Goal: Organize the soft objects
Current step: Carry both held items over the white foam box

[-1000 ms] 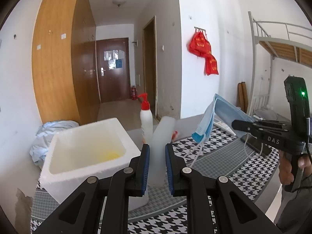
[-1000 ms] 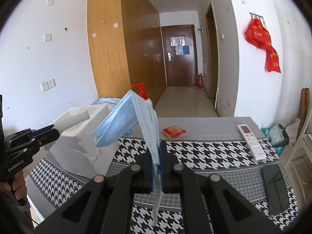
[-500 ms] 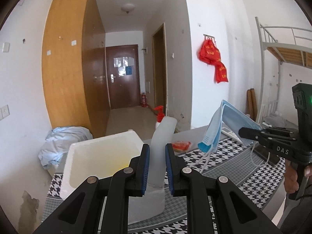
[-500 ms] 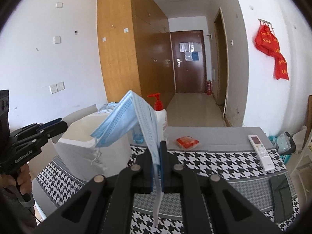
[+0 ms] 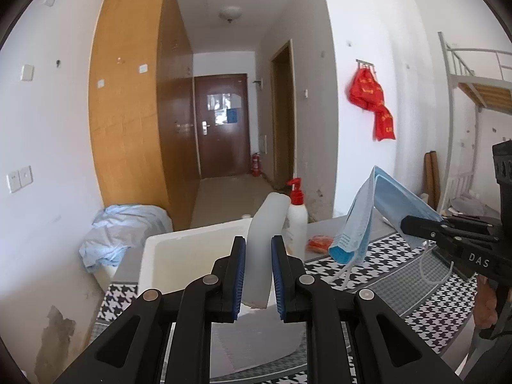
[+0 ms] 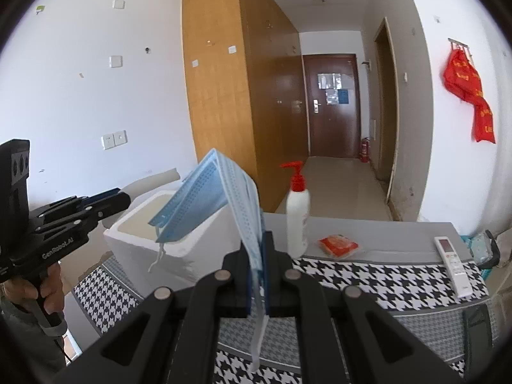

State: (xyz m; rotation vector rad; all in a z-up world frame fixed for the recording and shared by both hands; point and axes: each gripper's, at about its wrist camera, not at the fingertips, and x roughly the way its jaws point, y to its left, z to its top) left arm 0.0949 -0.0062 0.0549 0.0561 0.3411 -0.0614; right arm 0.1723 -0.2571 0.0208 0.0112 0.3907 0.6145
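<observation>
- Left gripper (image 5: pixel 258 273): jaws narrow, blue pads clamped on a white foam strip (image 5: pixel 264 240) that rises, bent, above the foam box (image 5: pixel 179 256).
- Right gripper (image 6: pixel 257 275): jaws fully closed, pinching blue face masks (image 6: pixel 220 198); masks fan up and toward the foam box, hanging over its near rim, ear loops dangling.
- Foam box open, resting on the houndstooth tablecloth (image 6: pixel 384 281).
- Beside the foam box: white pump bottle (image 6: pixel 297 217) with red top, upright.
- Beyond the bottle, away from the box: orange packet (image 6: pixel 338 245), then white remote (image 6: pixel 452 265).
</observation>
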